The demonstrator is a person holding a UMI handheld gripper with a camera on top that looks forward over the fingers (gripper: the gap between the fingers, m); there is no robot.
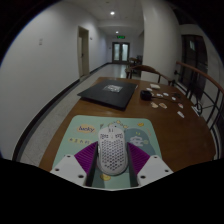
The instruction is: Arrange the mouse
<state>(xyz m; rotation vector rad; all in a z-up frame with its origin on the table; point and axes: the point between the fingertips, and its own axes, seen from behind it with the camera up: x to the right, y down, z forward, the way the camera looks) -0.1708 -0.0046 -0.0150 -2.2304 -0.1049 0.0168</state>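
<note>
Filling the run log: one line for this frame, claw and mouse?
claw: open, mouse between fingers | mouse: white, perforated, on mouse pad | beyond: dark mat on wooden table

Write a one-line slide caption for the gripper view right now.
White perforated mouse between the claw fingers on a pastel mouse mat, laptop beyond on the wooden table.

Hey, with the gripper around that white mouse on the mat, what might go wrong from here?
1. The honeycomb-shell white mouse sits between the gripper fingers; whether both pads press it is unclear, so it may slip when lifted.
2. The mouse pad lies near the table edge; dragging could shift it off.
3. Small objects and a dark laptop lie beyond, limiting placement room.
</note>
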